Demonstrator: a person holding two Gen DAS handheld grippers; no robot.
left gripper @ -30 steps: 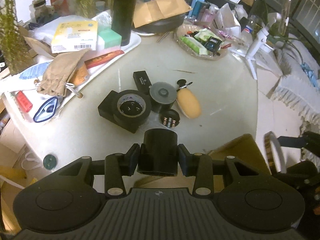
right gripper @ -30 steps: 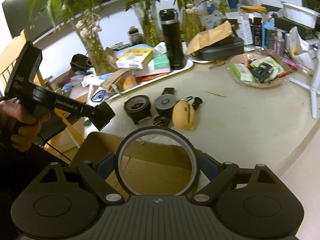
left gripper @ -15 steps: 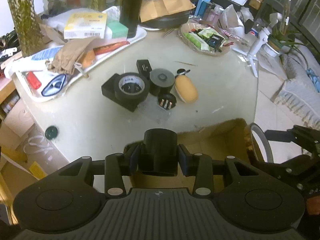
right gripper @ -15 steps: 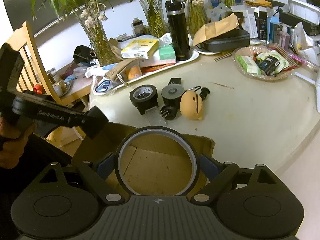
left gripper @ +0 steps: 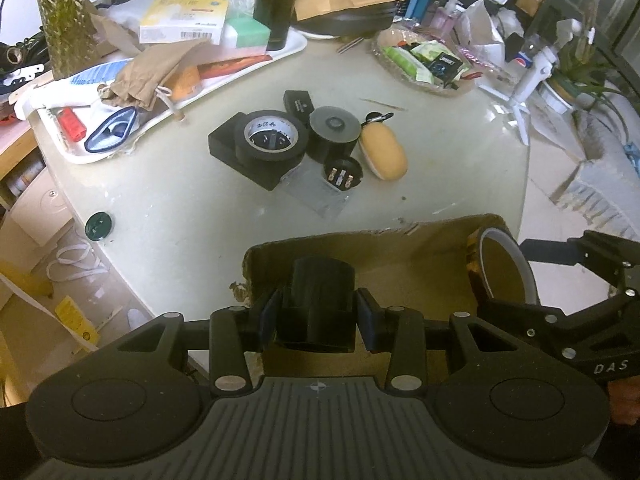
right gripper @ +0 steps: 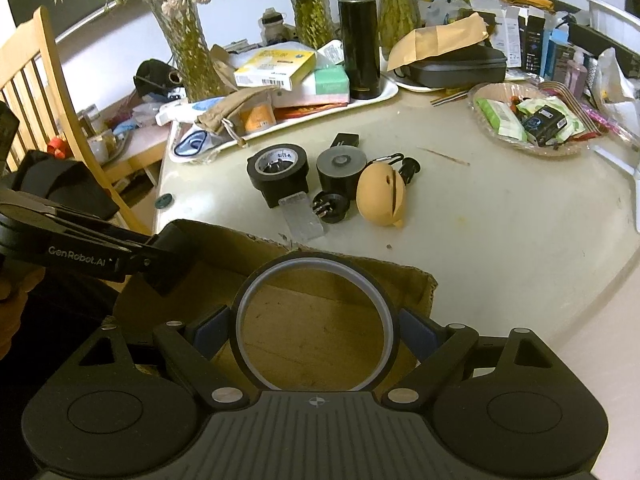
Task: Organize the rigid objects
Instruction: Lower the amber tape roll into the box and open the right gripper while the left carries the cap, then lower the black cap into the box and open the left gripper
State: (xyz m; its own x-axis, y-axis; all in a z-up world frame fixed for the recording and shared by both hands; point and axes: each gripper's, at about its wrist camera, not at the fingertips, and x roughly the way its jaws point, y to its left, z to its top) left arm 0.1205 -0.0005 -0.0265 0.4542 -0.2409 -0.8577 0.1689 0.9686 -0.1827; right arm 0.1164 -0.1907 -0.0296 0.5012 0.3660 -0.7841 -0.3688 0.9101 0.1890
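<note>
Holding two things over the open box (right gripper: 280, 256), both not yet dropped. Left gripper (left gripper: 316, 316) clamping a black cylinder part (left gripper: 322, 280) between its pads, right in front of the camera, above the near left corner of the box. Right gripper (right gripper: 314, 326), jaws wide, squeezing a thin tape ring (right gripper: 314, 320) by its outer rim, above the box middle. Seeing only bare cardboard on the part of the box floor in view, so judging the task as early, not half done.

Still waiting ahead of both grippers, on the table (left gripper: 460, 168): black tape roll (left gripper: 274, 136) sitting on a black block, grey-topped can (left gripper: 335, 128), round plug (left gripper: 342, 170), tan case (left gripper: 384, 152), small black box (left gripper: 298, 102).

Cylinder part pointing away from the left gripper, long axis running forward along the fingers. Ring standing with its hole facing the right camera, axis running along the fingers; seen nearly edge-on from the left camera.
</note>
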